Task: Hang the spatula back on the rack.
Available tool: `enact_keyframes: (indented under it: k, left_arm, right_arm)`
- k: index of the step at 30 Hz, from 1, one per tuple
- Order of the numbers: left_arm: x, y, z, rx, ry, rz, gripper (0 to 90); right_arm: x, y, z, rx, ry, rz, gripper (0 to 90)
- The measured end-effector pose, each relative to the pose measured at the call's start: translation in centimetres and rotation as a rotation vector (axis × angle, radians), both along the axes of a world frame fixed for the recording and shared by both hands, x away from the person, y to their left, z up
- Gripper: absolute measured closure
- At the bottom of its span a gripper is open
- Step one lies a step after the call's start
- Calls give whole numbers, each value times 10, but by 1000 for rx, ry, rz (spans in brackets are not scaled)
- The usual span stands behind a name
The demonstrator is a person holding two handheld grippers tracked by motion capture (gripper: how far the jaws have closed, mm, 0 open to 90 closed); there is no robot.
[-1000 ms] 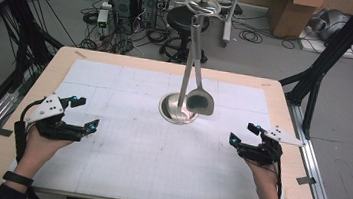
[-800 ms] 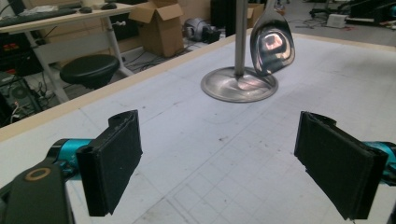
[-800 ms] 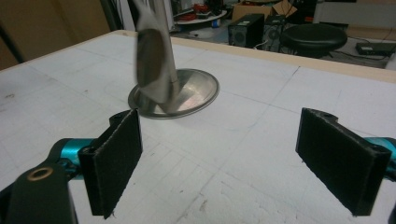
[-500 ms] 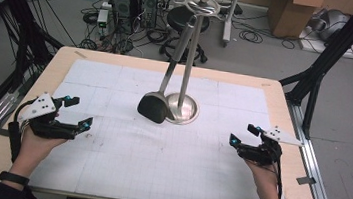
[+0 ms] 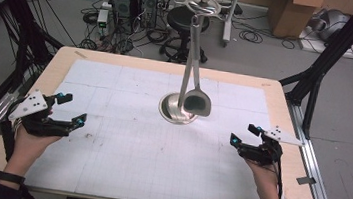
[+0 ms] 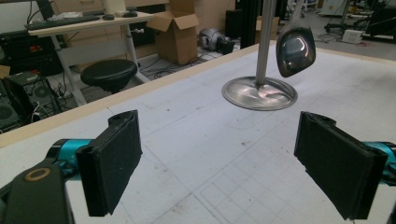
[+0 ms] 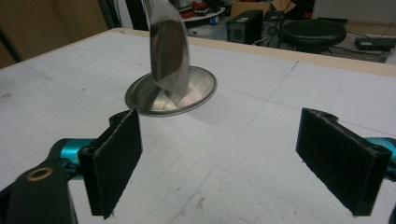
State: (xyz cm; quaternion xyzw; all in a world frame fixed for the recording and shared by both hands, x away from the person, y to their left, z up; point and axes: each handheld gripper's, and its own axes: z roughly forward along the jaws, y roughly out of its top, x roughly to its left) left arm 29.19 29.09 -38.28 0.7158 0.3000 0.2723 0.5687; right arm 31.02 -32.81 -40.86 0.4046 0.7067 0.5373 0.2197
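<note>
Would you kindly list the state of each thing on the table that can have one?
Left hand-held gripper: open, empty, resting near the table's left edge.
Right hand-held gripper: open, empty, near the right edge.
Metal spatula: hanging from the stand, tilted, clear of the base.
Utensil stand: upright on the table.

The table (image 5: 118,62) carries a white gridded mat (image 5: 122,164) over most of its top. Near the mat's centre, slightly toward 12 o'clock, stands a utensil stand (image 5: 185,80) on its round base (image 5: 169,110). A spatula (image 5: 197,103) hangs from the stand's top, its blade just above the base's 3 o'clock edge. The left gripper (image 5: 71,110) rests at 8 o'clock from the base, the right gripper (image 5: 244,134) at 4 o'clock, both well apart from it. Behind the table, at 12 o'clock, sits a stool (image 5: 186,17) on the floor.
</note>
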Motion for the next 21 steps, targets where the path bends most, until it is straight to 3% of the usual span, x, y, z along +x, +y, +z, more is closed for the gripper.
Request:
enact_keyframes:
  k: [21]
  left_arm:
    - [1, 0, -1, 4, 11, 2, 155]
  right_arm:
    - [0, 0, 0, 1, 1, 2, 137]
